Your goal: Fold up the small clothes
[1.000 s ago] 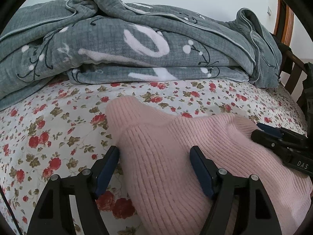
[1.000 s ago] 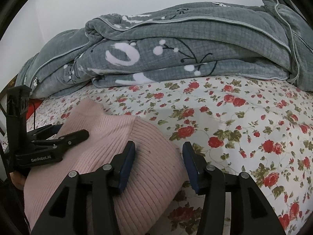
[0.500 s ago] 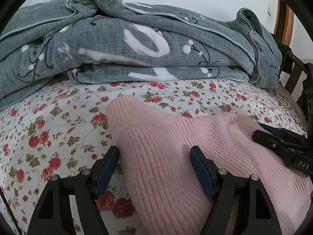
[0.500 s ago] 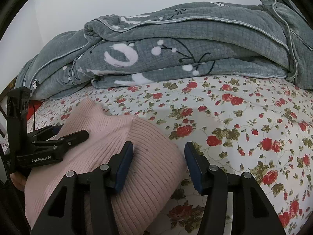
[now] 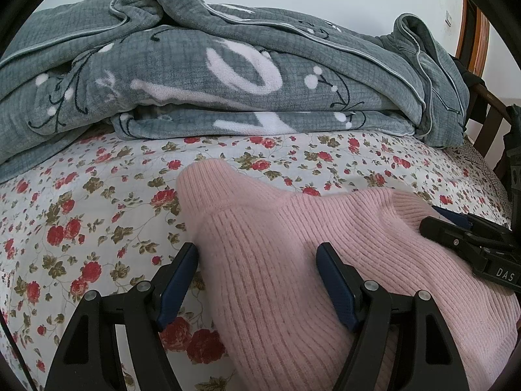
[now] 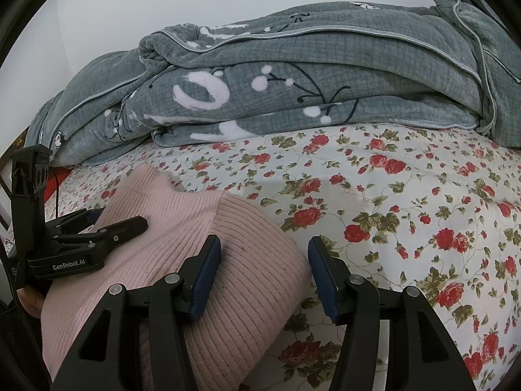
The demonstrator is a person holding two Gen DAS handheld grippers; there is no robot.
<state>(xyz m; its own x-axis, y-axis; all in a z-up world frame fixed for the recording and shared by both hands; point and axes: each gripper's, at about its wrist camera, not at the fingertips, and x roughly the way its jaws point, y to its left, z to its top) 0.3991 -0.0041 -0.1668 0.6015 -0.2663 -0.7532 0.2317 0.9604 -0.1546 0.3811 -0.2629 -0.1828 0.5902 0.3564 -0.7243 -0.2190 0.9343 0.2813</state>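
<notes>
Pink ribbed-knit sweater (image 5: pixel 293 260) lies bunched on the bed's white sheet with red flowers (image 5: pixel 81 211), near edge, centre of the bed; a cuff or collar end pokes out toward the far side. Folded grey fleece blanket with white pattern (image 5: pixel 228 81) sits along the far side, well apart from it.

Handling, my read: light, soft, thick knit, no stiffness. It will sag and drag on the sheet, and the fuzzy ribs give good friction, so slip is unlikely. Nothing fragile. Best to pinch at a ribbed hem or doubled edge through both layers, one claw per corner, so the layers don't split.

Left claw (image 5: pixel 257 280): wide open, straddling the sweater's left part; left pad beside the knit edge, right pad resting on the fabric, no pinch.

Right claw (image 6: pixel 265 270): jaws opening, released. Left pad lies on the sweater's right end, right pad over bare sheet just beside the edge. Nothing gripped.
</notes>
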